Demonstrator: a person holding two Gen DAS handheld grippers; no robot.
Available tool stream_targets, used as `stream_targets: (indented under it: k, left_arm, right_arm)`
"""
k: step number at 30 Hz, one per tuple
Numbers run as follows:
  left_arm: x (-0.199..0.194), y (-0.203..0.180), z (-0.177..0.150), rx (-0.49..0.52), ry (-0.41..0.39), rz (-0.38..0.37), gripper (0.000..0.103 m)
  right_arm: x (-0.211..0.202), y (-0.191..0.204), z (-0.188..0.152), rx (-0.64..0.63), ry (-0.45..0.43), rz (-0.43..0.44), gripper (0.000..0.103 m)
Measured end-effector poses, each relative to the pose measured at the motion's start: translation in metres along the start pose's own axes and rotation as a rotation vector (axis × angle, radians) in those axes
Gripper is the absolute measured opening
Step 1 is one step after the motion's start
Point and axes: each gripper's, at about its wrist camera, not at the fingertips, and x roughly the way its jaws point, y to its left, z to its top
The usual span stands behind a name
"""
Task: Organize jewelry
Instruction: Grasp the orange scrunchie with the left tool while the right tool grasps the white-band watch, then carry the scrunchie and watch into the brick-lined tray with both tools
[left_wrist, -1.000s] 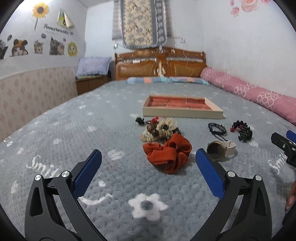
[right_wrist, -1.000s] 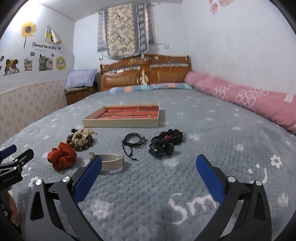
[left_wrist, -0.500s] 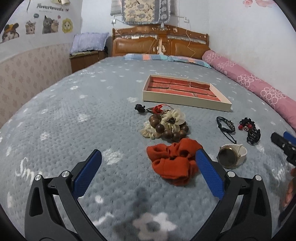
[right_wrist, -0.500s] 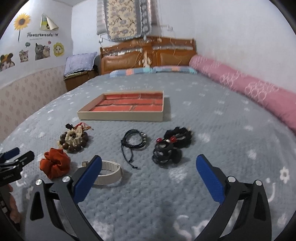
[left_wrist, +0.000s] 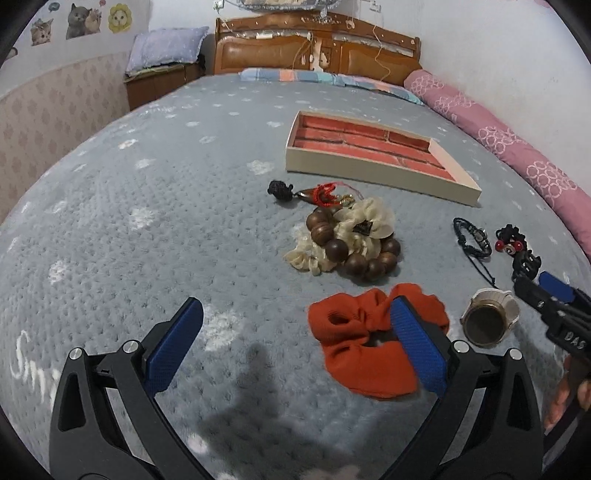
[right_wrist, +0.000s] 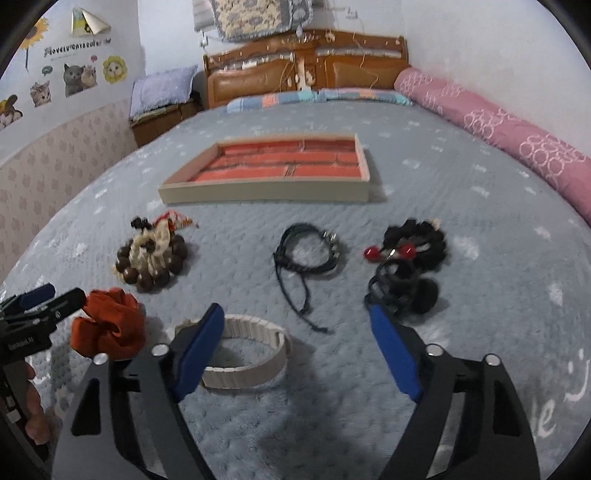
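Showing rust-orange: a ruffled fabric scrunchie (left_wrist: 364, 345); at its twelve o'clock, dark brown round wooden beads (left_wrist: 354, 251); the grey knitted bedspread (left_wrist: 147, 229) is wearing white flowers

A flat box (right_wrist: 266, 192) with red parts inside sits on the gray bed (right_wrist: 461, 206). Nearer lie a ring of brown beads (right_wrist: 151, 266) with a cream scrunchie (left_wrist: 365, 221) on it, an orange scrunchie (left_wrist: 354, 343), a watch (left_wrist: 487, 321) with a cream band, a dark cord bracelet (right_wrist: 306, 251) and black hair clips (right_wrist: 410, 258).
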Motion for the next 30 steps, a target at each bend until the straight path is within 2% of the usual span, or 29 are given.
stream_targets:
  k: [3,5,13,17,22,25,26,27,29,30]
  left_arm:
    - [0.011,0.002,-0.001,-0.002,0.048,-0.020,0.098]
    - [0.017,-0.001,-0.006,0.008,0.067,-0.021,0.097]
    - [0.023,-0.021,-0.015,0.111,0.075,0.006,0.097]
    - [0.024,-0.018,-0.015,0.097,0.077,-0.012,0.088]
    - [0.026,-0.019,-0.016,0.100,0.082,-0.040,0.071]
    - [0.027,-0.022,-0.017,0.112,0.087,-0.057,0.060]
    - [0.027,-0.023,-0.017,0.114,0.089,-0.062,0.058]
    - [0.027,-0.024,-0.017,0.116,0.090,-0.068,0.053]
    - [0.026,-0.025,-0.017,0.122,0.091,-0.081,0.044]
    - [0.026,-0.026,-0.017,0.127,0.094,-0.092,0.036]
  right_arm:
    - [0.010,-0.001,-0.004,0.005,0.038,-0.009,0.068]
    - [0.015,-0.003,-0.006,0.020,0.062,-0.006,0.066]
    - [0.022,-0.003,-0.017,0.020,0.108,-0.011,0.062]
    - [0.023,-0.002,-0.017,0.017,0.115,-0.010,0.059]
    - [0.024,0.002,-0.018,-0.005,0.126,-0.008,0.049]
    - [0.024,0.004,-0.018,-0.012,0.127,0.002,0.041]
    - [0.024,0.004,-0.017,-0.014,0.126,0.007,0.035]
    - [0.024,0.005,-0.017,-0.019,0.128,0.021,0.028]
    - [0.023,0.007,-0.017,-0.028,0.129,0.035,0.022]
    - [0.024,0.008,-0.017,-0.030,0.131,0.046,0.020]
